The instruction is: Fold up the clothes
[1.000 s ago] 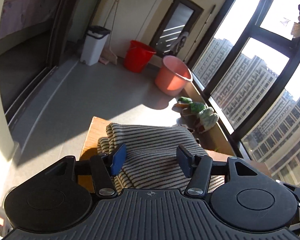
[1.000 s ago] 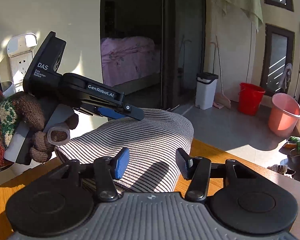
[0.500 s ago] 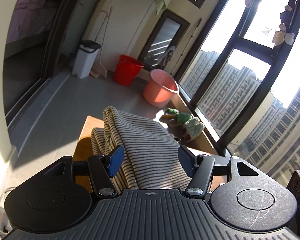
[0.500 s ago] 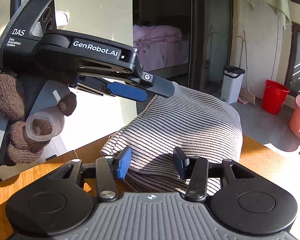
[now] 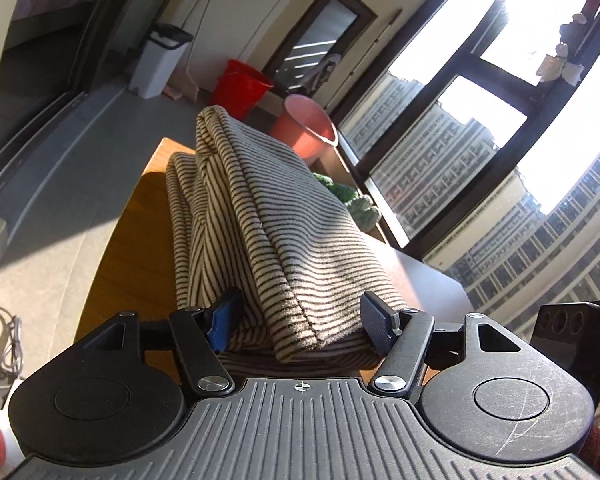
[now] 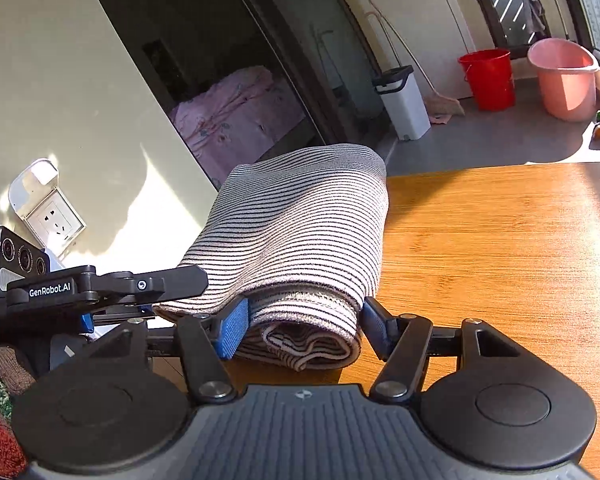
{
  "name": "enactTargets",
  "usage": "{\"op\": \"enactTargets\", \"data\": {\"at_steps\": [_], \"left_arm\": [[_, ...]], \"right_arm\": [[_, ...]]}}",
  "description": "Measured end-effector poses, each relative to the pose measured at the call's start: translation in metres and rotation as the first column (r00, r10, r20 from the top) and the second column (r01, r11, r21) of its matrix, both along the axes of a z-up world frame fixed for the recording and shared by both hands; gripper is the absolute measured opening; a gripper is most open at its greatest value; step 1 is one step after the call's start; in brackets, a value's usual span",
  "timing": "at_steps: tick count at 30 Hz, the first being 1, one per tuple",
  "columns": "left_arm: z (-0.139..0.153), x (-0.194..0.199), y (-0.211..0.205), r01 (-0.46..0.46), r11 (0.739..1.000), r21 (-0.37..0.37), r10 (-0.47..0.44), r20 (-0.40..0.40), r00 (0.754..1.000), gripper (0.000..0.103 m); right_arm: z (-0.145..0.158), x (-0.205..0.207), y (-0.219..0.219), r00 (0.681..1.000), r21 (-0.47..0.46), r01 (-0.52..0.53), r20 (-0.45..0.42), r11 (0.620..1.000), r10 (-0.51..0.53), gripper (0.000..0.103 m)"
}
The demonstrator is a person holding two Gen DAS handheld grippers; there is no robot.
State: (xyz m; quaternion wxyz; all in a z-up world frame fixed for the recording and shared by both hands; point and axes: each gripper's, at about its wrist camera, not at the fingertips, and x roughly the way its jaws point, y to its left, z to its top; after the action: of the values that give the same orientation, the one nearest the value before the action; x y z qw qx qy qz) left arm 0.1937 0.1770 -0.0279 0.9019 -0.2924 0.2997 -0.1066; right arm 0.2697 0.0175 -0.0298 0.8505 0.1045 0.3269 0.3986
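Observation:
A folded cream garment with thin dark stripes (image 5: 268,232) lies on the wooden table (image 5: 140,248); it also shows in the right wrist view (image 6: 300,240). My left gripper (image 5: 300,320) is open, its blue pads on either side of the garment's near end. My right gripper (image 6: 304,324) is open too, its pads flanking the rolled hem end. The left gripper (image 6: 100,292) appears in the right wrist view, beside the garment's left edge.
The table (image 6: 500,260) stretches to the right in the right wrist view. A wall with a socket (image 6: 52,216) stands close on the left. On the floor beyond are a white bin (image 6: 404,104), a red bucket (image 6: 488,80) and a pink bucket (image 6: 564,76). Large windows (image 5: 480,140) lie to the right.
Both grippers have tilted and come lower around the garment's ends. The garment now lies flatter on the table. Both grippers stay open.

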Motion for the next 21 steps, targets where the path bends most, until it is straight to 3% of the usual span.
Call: {"op": "enactTargets", "data": {"at_steps": [2,5,7,10,13,15,16,18,19,21], "left_arm": [[0.0,-0.001,0.0,0.003,1.0,-0.017,-0.003,0.012,1.0,0.073],[0.006,-0.012,0.005,-0.015,0.998,-0.056,0.017,0.032,0.999,0.072],[0.01,-0.025,0.007,-0.026,0.999,-0.036,0.028,0.042,0.999,0.072],[0.009,-0.041,0.009,-0.034,0.999,0.003,0.034,0.027,0.999,0.067],[-0.001,-0.044,0.006,0.002,0.999,0.032,-0.002,0.009,1.0,0.061],[-0.007,-0.043,0.004,0.024,0.999,0.044,-0.023,-0.002,1.0,0.06],[-0.009,-0.041,0.003,0.031,0.998,0.046,-0.03,-0.008,1.0,0.06],[-0.009,-0.039,-0.001,0.043,0.991,0.129,-0.043,-0.005,0.999,0.059],[-0.007,-0.04,-0.004,0.054,0.983,0.176,-0.055,0.0,0.999,0.059],[-0.004,-0.041,-0.009,0.084,0.972,0.22,-0.09,0.013,0.996,0.061]], "right_arm": [[0.013,-0.004,0.003,0.998,-0.038,-0.013,0.063,0.999,0.015,0.05],[0.019,-0.008,0.015,0.986,-0.215,-0.012,0.162,0.976,0.048,0.051],[0.018,-0.017,0.022,0.962,-0.325,0.004,0.26,0.946,0.085,0.053],[0.027,-0.041,0.032,0.914,-0.359,-0.04,0.364,0.932,0.179,0.063],[0.029,-0.058,0.053,0.862,-0.395,-0.099,0.424,0.913,0.277,0.066],[0.02,-0.067,0.075,0.804,-0.472,-0.095,0.483,0.877,0.347,0.066],[0.013,-0.069,0.085,0.779,-0.511,-0.098,0.495,0.854,0.385,0.064],[0.005,-0.065,0.098,0.765,-0.545,-0.111,0.487,0.831,0.421,0.053],[0.007,-0.06,0.099,0.78,-0.529,-0.127,0.469,0.839,0.414,0.037],[0.014,-0.047,0.098,0.825,-0.463,-0.166,0.419,0.87,0.38,0.027]]}}
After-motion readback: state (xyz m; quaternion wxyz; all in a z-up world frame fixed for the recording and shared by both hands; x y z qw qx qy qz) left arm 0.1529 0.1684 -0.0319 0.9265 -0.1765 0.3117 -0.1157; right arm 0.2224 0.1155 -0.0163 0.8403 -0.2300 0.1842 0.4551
